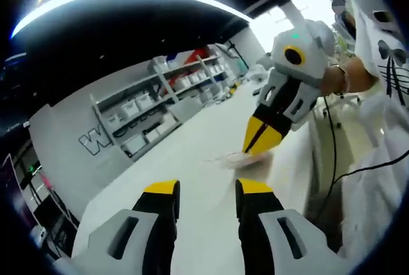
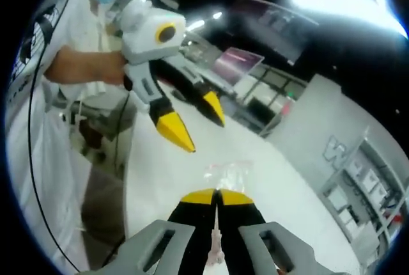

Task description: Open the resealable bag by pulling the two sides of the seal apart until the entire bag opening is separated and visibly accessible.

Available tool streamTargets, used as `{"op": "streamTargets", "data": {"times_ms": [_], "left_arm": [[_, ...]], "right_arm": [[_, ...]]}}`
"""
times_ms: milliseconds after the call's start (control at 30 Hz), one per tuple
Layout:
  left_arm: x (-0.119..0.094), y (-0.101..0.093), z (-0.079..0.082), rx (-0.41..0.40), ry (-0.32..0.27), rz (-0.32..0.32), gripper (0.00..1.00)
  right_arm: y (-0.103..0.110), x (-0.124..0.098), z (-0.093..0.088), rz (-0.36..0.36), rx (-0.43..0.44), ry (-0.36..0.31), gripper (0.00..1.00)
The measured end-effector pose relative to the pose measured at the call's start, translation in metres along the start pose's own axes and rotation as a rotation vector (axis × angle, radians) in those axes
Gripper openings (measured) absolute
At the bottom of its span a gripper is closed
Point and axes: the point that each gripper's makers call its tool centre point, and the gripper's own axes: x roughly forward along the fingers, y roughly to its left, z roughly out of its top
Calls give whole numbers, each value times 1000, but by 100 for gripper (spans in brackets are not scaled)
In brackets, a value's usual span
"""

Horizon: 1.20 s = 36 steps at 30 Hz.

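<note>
A clear resealable bag (image 1: 231, 158) lies pale and hard to make out on the white table (image 1: 185, 160). My right gripper (image 1: 257, 147) comes down from the upper right with its yellow tips together at the bag's edge. In the right gripper view, the right gripper (image 2: 216, 197) is shut, a thin strip of plastic runs back between its jaws, and the bag (image 2: 227, 171) crinkles just past the tips. My left gripper (image 1: 208, 188) is open and holds nothing, a little short of the bag. Seen from the right gripper, the left gripper (image 2: 199, 125) hangs open above the bag.
A person in white clothing (image 1: 383, 70) stands at the table's edge (image 1: 312, 160), with a black cable (image 1: 333, 141) hanging there. Grey shelves with white bins (image 1: 153, 109) line the far wall. A letter W (image 2: 333, 150) marks a grey wall.
</note>
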Motion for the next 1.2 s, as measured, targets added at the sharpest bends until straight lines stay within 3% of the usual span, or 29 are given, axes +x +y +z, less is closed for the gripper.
{"op": "streamTargets", "data": {"times_ms": [800,1200], "left_arm": [[8,-9,4,156,-11,-33,25],[17,-24,12,307,-39,-87,20]], "right_arm": [[0,-2,0,2,16,-1,0],[-4,-5,-1,8,53,-16,0]]}}
